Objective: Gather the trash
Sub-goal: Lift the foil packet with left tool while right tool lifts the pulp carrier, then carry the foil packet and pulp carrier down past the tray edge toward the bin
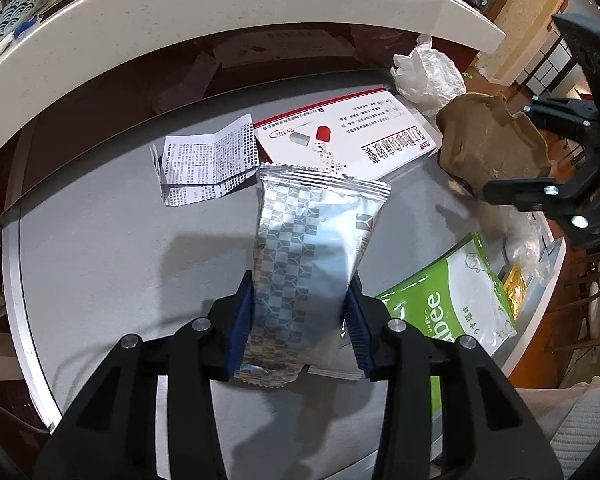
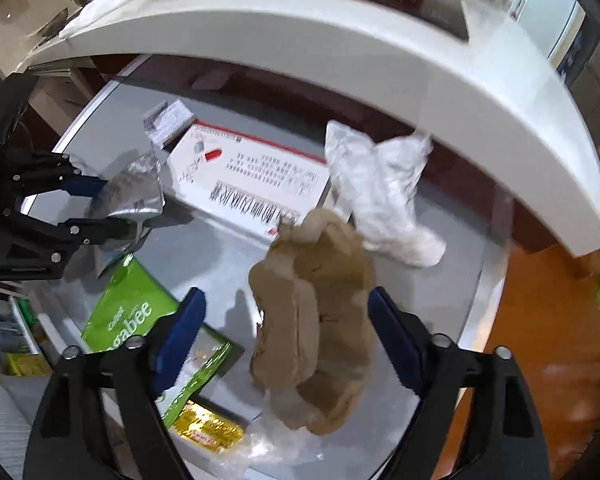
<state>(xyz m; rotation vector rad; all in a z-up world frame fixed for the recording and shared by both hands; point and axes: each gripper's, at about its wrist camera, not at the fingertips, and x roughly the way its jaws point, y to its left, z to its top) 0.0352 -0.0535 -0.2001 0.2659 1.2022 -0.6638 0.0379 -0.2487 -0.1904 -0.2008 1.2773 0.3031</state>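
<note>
Litter covers the grey tabletop (image 1: 100,240). We clamp the silver checkered foil wrapper (image 1: 300,248) in the left gripper (image 1: 300,320), lifted for disposal. Our right gripper (image 2: 288,332) straddles the crumpled brown paper wad (image 2: 316,320), jaws wide, the right pad apparently touching it, not clamped.

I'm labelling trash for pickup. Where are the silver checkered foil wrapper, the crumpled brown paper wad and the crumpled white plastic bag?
Silver checkered foil wrapper (image 1: 300,248), left wrist view, middle of its front.
Crumpled brown paper wad (image 2: 320,312), right wrist view, centre.
Crumpled white plastic bag (image 2: 376,188), right wrist view, centre.
</note>
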